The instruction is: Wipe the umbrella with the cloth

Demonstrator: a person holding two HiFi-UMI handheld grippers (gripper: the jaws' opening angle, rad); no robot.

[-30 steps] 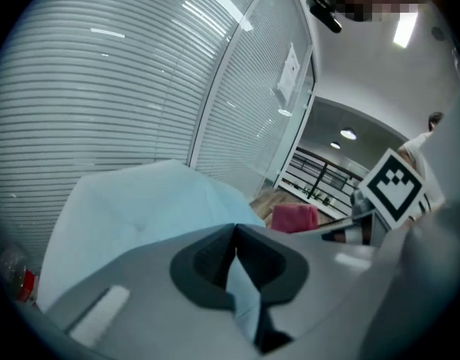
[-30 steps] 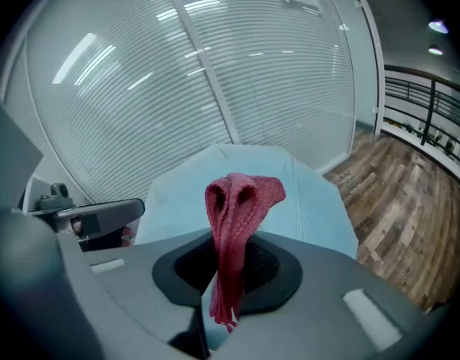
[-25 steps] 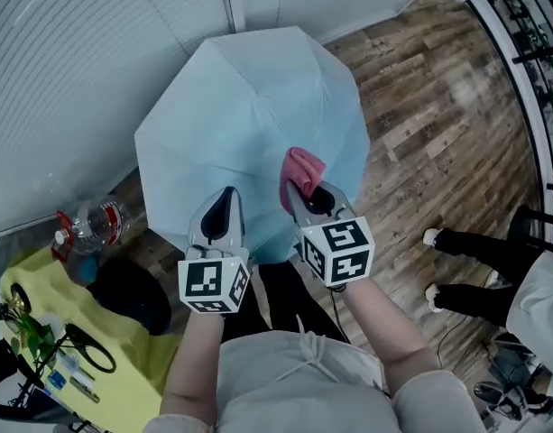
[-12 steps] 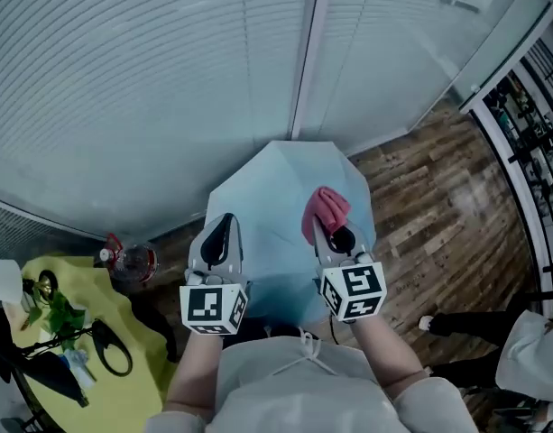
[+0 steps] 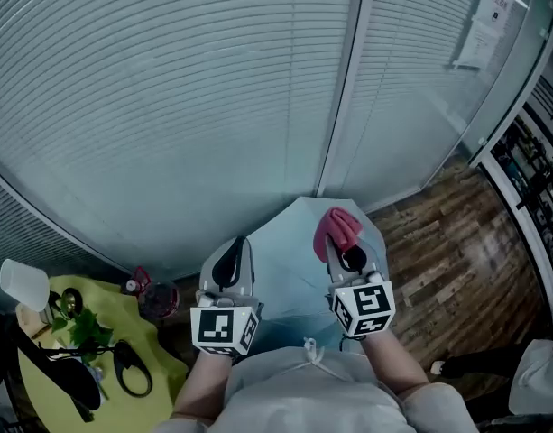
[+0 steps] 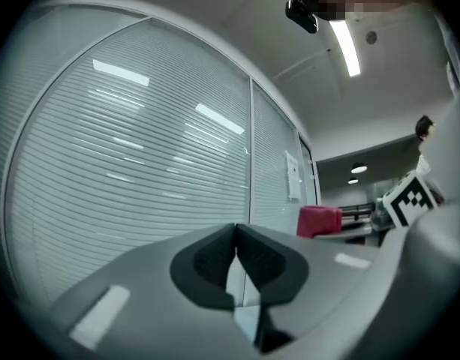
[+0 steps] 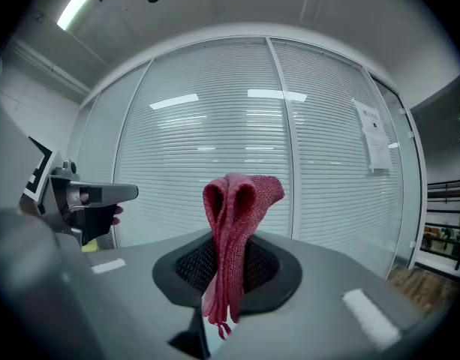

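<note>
A wall of closed blinds filled most of the head view, split by an upright frame post. It curved down to meet the floor just behind the umbrella. To the right, wooden floor lay open up to a dark railing at the frame's edge. On the left, a yellow table closed in that side.

The pale blue umbrella stood open on the floor below the person's arms. Its far edge lay close to the foot of the blinds, and its right edge bordered the open wooden floor. Both grippers showed over its canopy in the head view, well apart from each other.

The left gripper had its jaws closed together with nothing between them, and it faced the blinds. The right gripper was clamped on the pink cloth. The cloth stood up folded from between the jaws, with a short tail hanging below. In the right gripper view the cloth had only blinds behind it, so contact with the canopy could not be told.

A paper sheet hung on the glass at upper right. A clear bottle stood between the table and the umbrella. Small items lay on the table, among them a black loop and a green plant.
</note>
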